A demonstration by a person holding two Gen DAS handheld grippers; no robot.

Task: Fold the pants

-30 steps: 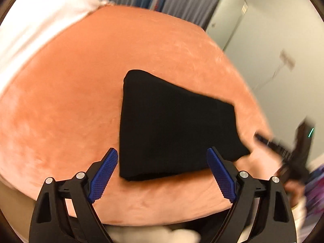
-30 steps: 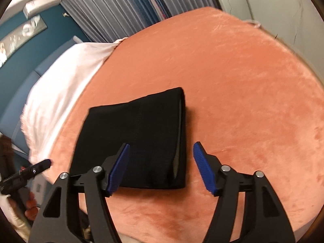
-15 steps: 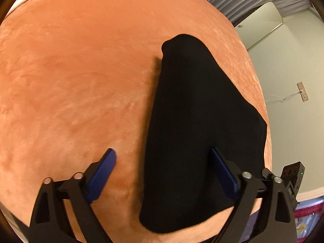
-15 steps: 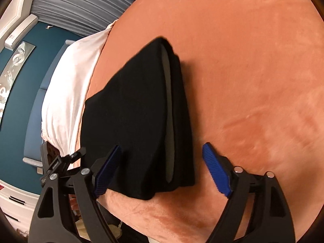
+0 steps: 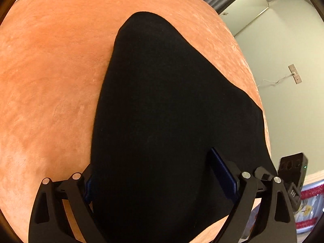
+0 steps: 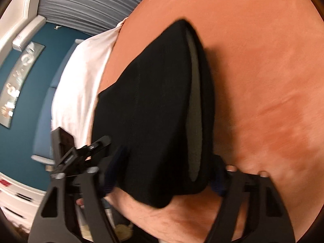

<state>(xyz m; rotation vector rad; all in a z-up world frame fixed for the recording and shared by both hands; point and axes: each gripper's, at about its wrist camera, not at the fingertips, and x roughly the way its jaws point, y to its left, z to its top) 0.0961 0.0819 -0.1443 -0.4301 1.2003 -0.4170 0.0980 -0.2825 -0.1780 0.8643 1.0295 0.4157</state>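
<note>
In the left wrist view, the left gripper comes up from the bottom of the frame. Its two black arms spread wide, one at the lower left and one at the lower right. The folded black pants fill the middle of the frame and sit between the two fingers. The right blue pad lies on top of the cloth. The left blue pad is almost all hidden by the edge of the pants. The fingers stand far apart, so this gripper is not squeezing anything.

The pants lie on an orange fuzzy blanket. Their near end is cut off by the bottom of the frame.

In the right wrist view, the right gripper also comes up from the bottom, and the picture is a bit blurry. The pants run from the upper middle down to the fingers. Both blue pads are mostly hidden behind the cloth, one on each side of the bundle. The fingers are wide, not pinched. A grey lining shows along the right fold.

The other gripper shows at the left, blurred. A white sheet lies at the left of the orange blanket
</note>
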